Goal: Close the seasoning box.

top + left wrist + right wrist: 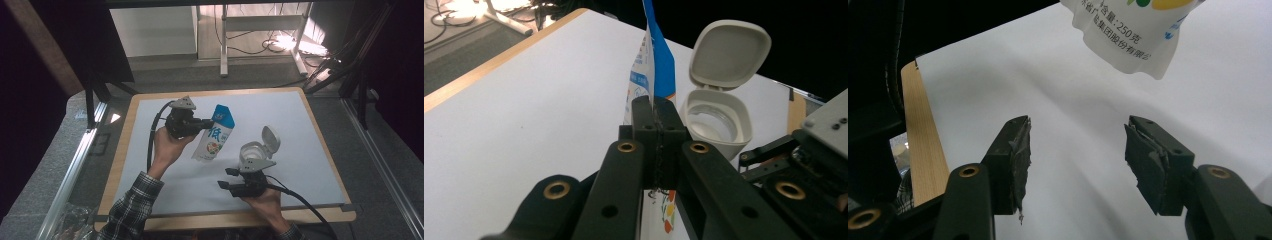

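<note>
The pouch (pixel 215 134) was a soft white packet with a blue top band, blue Chinese lettering and a small fruit picture near its base. It hung tilted above the white table mat (pixel 310 150), just left of centre, its lower end pointing towards seven o'clock. The left gripper (pixel 209 122) had its jaws clamped shut on the pouch's blue upper edge. The right gripper (pixel 226 178), at five o'clock of the pouch, stood with jaws apart and empty. A white flip-lid container (pixel 257 149) stood open at three o'clock of the pouch.
</note>
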The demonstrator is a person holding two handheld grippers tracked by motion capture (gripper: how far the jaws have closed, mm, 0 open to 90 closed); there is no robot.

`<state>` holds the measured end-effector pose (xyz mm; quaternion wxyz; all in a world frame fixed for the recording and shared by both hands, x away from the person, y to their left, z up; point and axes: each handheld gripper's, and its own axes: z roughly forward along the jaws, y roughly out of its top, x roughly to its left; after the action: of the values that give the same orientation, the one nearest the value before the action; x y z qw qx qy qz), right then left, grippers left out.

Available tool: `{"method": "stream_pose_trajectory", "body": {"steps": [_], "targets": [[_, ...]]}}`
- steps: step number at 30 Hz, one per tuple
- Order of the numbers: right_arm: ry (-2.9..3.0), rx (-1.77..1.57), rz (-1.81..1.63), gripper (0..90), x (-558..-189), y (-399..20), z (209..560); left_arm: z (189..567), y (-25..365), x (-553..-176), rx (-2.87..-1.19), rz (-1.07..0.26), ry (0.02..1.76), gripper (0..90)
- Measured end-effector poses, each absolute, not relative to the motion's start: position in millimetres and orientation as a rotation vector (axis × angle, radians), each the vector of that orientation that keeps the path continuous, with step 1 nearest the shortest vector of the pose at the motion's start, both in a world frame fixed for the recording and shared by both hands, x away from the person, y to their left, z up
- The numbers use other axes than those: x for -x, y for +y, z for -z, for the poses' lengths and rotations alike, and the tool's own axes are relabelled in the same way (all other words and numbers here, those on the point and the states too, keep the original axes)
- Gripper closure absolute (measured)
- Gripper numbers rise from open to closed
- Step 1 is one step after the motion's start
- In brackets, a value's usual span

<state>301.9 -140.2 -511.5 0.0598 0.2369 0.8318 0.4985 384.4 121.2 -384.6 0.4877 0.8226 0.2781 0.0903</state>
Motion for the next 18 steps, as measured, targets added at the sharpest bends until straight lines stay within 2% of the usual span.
{"method": "stream_pose_trajectory", "body": {"steps": [18], "targets": [[2.543,-0.717,-1.487,44.0,-300.9,-151.3,510.1,408.1,133.0,-401.3,-1.988,-0.296,0.735,90.0]]}}
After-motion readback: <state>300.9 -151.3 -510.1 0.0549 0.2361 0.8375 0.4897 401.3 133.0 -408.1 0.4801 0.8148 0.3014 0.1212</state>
